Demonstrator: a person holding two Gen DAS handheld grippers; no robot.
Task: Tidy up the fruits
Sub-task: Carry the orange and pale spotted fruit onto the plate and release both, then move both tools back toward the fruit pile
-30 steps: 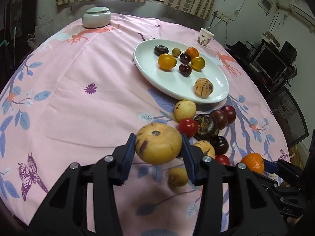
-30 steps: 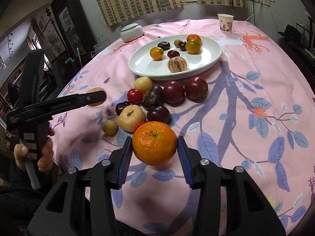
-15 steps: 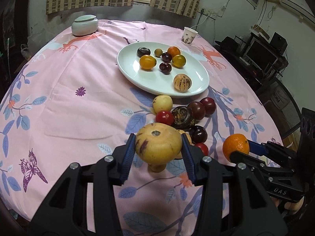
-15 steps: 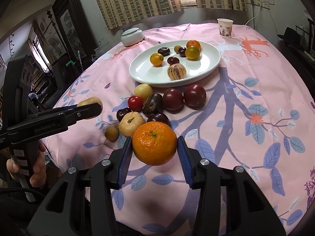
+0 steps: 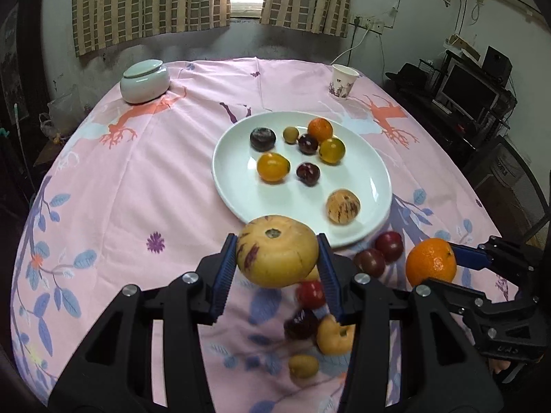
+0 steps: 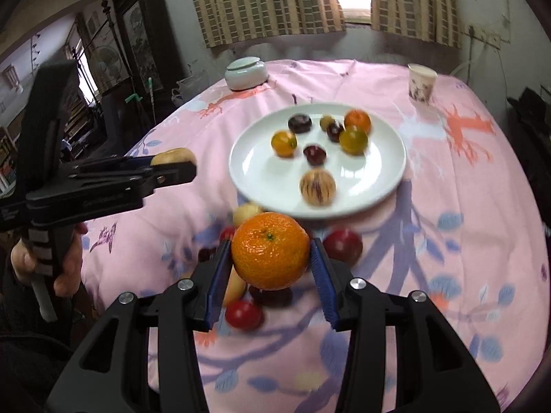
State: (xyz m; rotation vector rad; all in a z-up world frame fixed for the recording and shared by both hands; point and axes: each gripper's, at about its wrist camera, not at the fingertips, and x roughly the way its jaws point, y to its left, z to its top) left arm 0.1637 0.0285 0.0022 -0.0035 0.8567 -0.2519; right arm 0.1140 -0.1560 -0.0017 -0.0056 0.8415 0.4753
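Note:
My left gripper (image 5: 277, 253) is shut on a yellow pepino melon (image 5: 277, 251) with purple streaks, held in the air just short of the near rim of the white plate (image 5: 234, 186). My right gripper (image 6: 270, 251) is shut on an orange mandarin (image 6: 270, 249), also lifted, near the plate (image 6: 385, 179). The plate holds several small fruits, among them a striped melon (image 5: 342, 205). Loose fruits lie on the pink cloth below both grippers: dark plums (image 5: 378, 254), a red tomato (image 6: 242, 315) and yellow fruits (image 5: 334, 335). The mandarin also shows in the left wrist view (image 5: 430, 261).
A lidded pale green ceramic jar (image 5: 144, 81) stands at the far left of the round table, a paper cup (image 5: 342, 81) at the far right. The pink floral cloth (image 5: 120, 189) covers the table. Furniture and monitors stand beyond the right edge.
Both grippers have risen and moved forward toward the plate, each still holding its fruit. The loose fruits now lie beneath the fingers.

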